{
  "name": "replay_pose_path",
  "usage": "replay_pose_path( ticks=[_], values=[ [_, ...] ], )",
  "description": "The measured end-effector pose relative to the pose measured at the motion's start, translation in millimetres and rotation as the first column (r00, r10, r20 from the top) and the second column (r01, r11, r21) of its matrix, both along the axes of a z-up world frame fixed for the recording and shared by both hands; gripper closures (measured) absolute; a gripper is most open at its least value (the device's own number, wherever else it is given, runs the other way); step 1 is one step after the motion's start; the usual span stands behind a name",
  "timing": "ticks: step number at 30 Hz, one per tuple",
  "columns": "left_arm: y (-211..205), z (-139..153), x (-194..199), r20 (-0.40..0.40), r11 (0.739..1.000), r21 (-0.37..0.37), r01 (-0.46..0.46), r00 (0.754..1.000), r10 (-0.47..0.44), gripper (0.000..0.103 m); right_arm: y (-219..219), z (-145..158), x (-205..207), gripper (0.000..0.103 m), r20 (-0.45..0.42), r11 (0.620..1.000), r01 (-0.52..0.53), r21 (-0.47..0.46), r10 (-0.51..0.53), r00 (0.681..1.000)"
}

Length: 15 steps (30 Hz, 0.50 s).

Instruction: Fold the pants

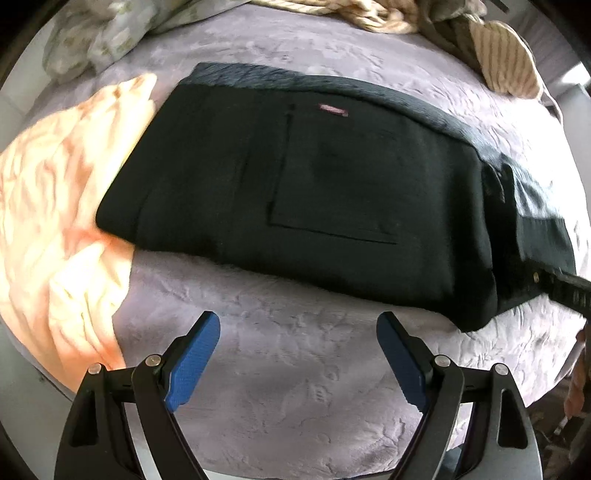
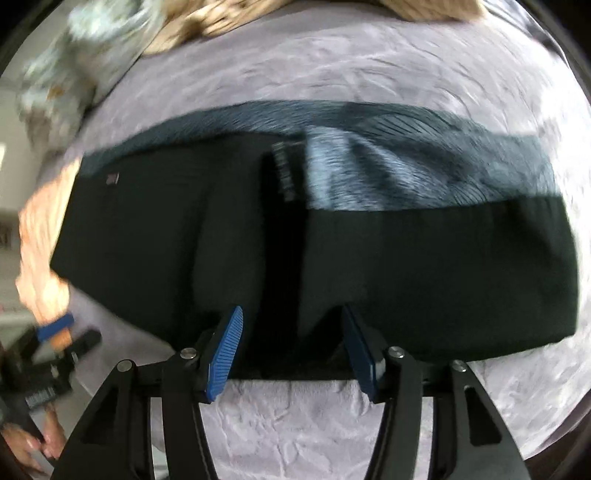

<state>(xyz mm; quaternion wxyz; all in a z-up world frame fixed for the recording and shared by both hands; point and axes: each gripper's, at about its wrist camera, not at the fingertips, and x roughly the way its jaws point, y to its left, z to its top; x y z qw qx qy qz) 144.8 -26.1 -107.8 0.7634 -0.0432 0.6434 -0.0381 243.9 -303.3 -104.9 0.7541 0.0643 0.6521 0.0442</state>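
Observation:
The black pants (image 1: 314,192) lie folded on a lilac bedspread (image 1: 280,369), back pocket and a small red label up, grey lining showing along the far edge. My left gripper (image 1: 298,328) is open and empty, hovering over the bedspread just short of the pants' near edge. In the right wrist view the pants (image 2: 424,266) stretch across the frame. My right gripper (image 2: 291,317) is open, its blue fingertips (image 2: 227,347) at the pants' near edge, with dark cloth between them. The left gripper also shows in the right wrist view (image 2: 55,332).
A peach cloth (image 1: 55,206) lies crumpled left of the pants, partly under them. A floral pillow (image 1: 99,33) and striped beige bedding (image 1: 506,59) lie at the far side. The bed's edge drops off at the near right.

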Motion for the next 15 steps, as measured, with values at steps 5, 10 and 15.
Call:
replay_pose_path(
  ticks=[5, 10, 15],
  values=[
    [19.5, -7.1, 3.4, -0.003, 0.998, -0.028, -0.053, 0.999, 0.053, 0.015, 12.2, 11.6, -1.0, 0.043, -0.015, 0.999, -0.033, -0.024, 0.032, 0.999],
    [37.4, -12.8, 4.0, -0.004, 0.995, -0.043, -0.089, 0.996, 0.089, 0.015, 33.4, 16.9, 5.7, 0.043, -0.020, 0.993, -0.113, -0.032, 0.112, 0.994],
    [41.6, -14.8, 2.1, -0.006, 0.992, -0.052, -0.112, 0.994, 0.112, 0.015, 58.8, 11.5, 11.2, 0.043, -0.028, 0.987, -0.157, -0.022, 0.156, 0.987]
  ],
)
